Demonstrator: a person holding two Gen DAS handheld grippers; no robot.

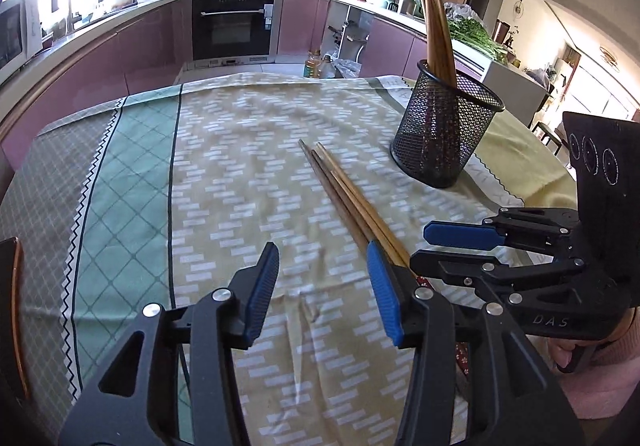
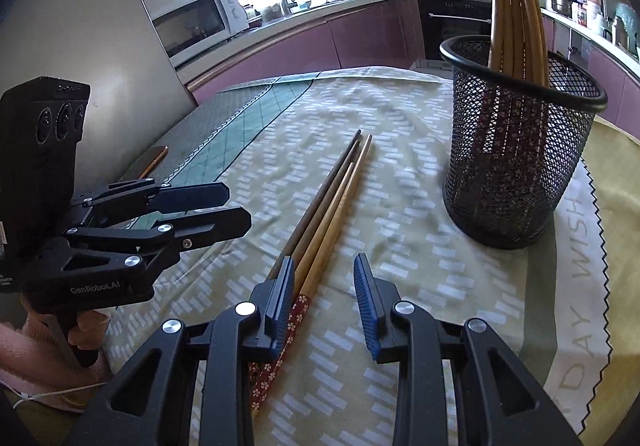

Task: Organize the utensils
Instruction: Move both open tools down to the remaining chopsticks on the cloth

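Three wooden chopsticks lie side by side on the tablecloth, their patterned red ends toward me. A black mesh cup stands upright at the right and holds several more chopsticks. My left gripper hangs open just left of the lying chopsticks, with only cloth between its pads. My right gripper is open too. Its left finger hovers over the chopsticks' patterned ends, and nothing is pressed between the pads.
A patterned tablecloth covers the table, with a yellow-green mat under the cup. A dark phone-like slab lies at the table's left edge. Kitchen counters, an oven and a microwave stand beyond the far edge.
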